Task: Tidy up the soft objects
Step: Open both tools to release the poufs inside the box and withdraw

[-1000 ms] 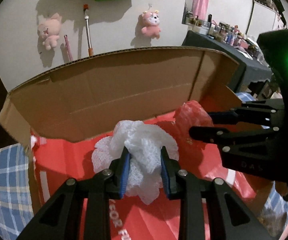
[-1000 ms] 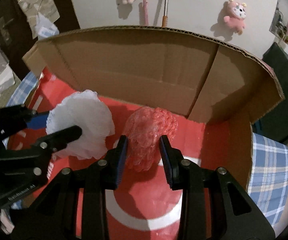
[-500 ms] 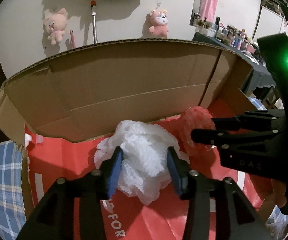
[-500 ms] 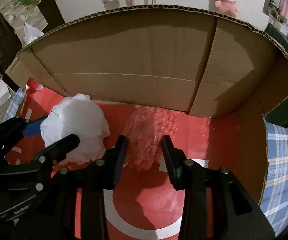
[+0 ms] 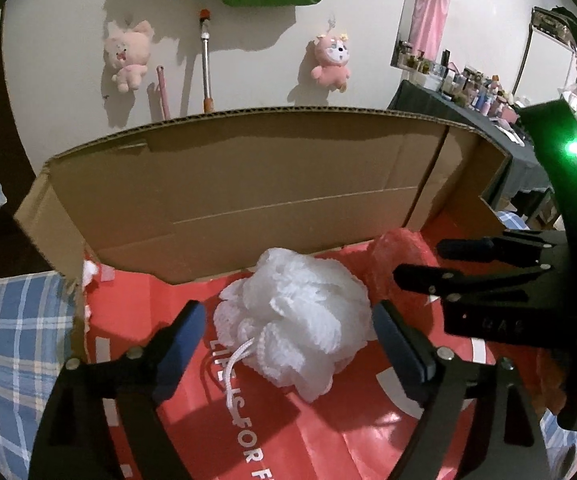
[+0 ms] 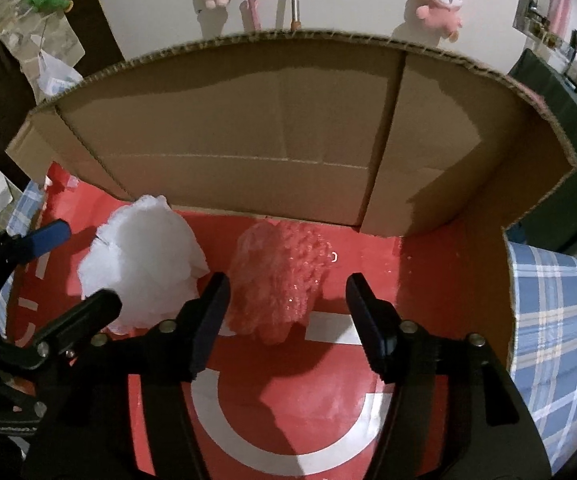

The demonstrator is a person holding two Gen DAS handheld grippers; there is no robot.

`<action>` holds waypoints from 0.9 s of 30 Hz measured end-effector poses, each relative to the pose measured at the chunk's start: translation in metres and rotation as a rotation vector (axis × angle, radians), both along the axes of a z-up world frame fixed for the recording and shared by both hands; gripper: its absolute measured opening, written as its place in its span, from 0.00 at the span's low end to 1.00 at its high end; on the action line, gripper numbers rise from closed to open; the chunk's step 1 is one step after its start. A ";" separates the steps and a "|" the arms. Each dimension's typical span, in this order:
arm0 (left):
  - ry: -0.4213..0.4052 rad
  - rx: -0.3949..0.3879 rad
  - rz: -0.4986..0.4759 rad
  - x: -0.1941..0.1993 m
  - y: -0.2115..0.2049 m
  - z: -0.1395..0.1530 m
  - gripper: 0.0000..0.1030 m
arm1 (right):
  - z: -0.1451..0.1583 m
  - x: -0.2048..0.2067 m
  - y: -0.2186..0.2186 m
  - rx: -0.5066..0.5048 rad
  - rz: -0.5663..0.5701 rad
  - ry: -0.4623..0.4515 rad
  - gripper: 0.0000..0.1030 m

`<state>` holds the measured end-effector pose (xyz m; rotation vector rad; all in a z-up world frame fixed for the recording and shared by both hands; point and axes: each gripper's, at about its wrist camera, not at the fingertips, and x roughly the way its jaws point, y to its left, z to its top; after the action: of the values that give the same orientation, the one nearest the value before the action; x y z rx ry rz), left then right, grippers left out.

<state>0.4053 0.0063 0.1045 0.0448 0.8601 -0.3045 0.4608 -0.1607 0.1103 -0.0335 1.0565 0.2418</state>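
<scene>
While both spread wide: left tool [image 5: 288, 336] straddles white sponge [image 5: 292, 316], right tool [image 6: 288, 300] straddles red sponge [image 6: 280, 276], neither gripping.

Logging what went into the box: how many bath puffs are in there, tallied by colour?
White bath puff: 1
Red bath puff: 1
Total: 2, both lying on the red liner of the cardboard box.
</scene>
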 end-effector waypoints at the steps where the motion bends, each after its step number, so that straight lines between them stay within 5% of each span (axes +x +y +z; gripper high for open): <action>1: -0.003 -0.003 0.004 -0.001 0.001 0.002 0.92 | 0.003 -0.002 -0.001 0.003 -0.004 -0.006 0.58; 8: -0.042 -0.071 0.041 -0.032 0.016 0.029 0.98 | 0.046 -0.040 -0.009 0.017 -0.010 -0.105 0.63; 16: -0.162 -0.178 0.109 -0.105 0.031 0.086 1.00 | 0.121 -0.129 -0.011 -0.010 0.036 -0.315 0.76; 27: -0.437 -0.141 0.167 -0.245 0.035 0.134 1.00 | 0.171 -0.286 -0.032 0.082 0.041 -0.561 0.84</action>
<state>0.1602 0.0412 0.2385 -0.0889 0.4039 -0.1868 0.1748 -0.1926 0.2815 -0.0461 0.4875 0.2916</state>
